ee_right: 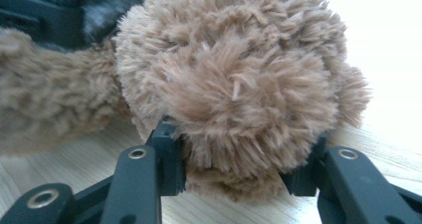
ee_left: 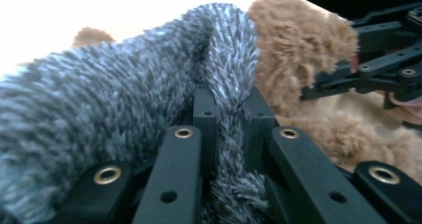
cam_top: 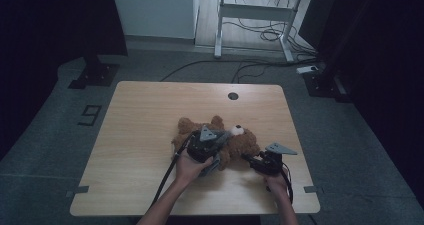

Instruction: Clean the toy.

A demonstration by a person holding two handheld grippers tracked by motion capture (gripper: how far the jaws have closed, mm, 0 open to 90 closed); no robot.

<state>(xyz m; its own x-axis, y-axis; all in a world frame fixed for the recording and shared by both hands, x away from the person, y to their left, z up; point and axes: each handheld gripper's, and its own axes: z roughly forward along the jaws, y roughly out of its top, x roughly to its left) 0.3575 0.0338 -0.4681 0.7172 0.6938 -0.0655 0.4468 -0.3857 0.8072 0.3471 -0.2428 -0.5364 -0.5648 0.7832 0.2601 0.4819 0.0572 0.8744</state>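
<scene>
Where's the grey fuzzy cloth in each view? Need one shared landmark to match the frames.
High view: grey fuzzy cloth peeks out under the left gripper, table centre.
Left gripper view: fills the left and middle, a fold pinched between the jaws.
Right gripper view: a dark grey patch at the top-left corner, behind the bear.
Shared landmark: the brown teddy bear, which the right gripper clamps.
</scene>
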